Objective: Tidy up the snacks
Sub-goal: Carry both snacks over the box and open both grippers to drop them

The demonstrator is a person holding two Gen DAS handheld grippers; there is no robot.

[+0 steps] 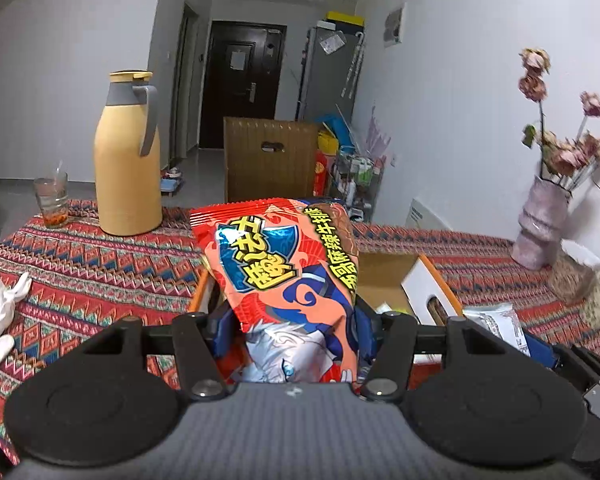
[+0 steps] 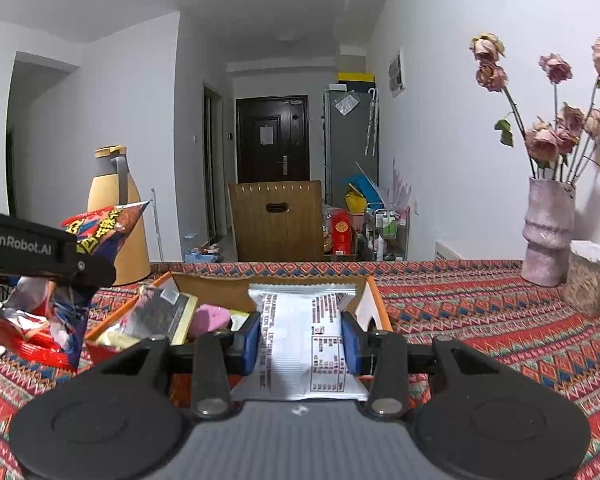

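1. straight ahead at 12 o'clock of the right gripper (image 2: 300, 338) sits the open cardboard box (image 2: 374, 304) on the bench (image 2: 480, 320), its near edge just beyond the blue pads; that gripper is clenched on a silver snack packet (image 2: 300, 340) held across its width, long axis running from 6 to 12 o'clock out over the box mouth
2. judging by this, the coming move turns on that line: the silver snack packet already points into the box, so a short push toward 12 o'clock and a lowering should put it inside
3. inside the box, at about 10 o'clock of the right gripper, lie a dark foil pack (image 2: 156, 312) and a pink item (image 2: 210, 318), so the free room looks to be toward the box's right side
4. the left gripper (image 1: 292, 332) is clamped on a red snack bag (image 1: 280, 264), standing upright with its long axis at 12 o'clock and hiding much of the box (image 1: 384, 276) behind it
5. from the right wrist view the left gripper (image 2: 40, 248) hangs at 9 o'clock, off the box's left side, so the right hand looks the nearer to dropping its load
6. risk: the tall red snack bag may snag the box wall
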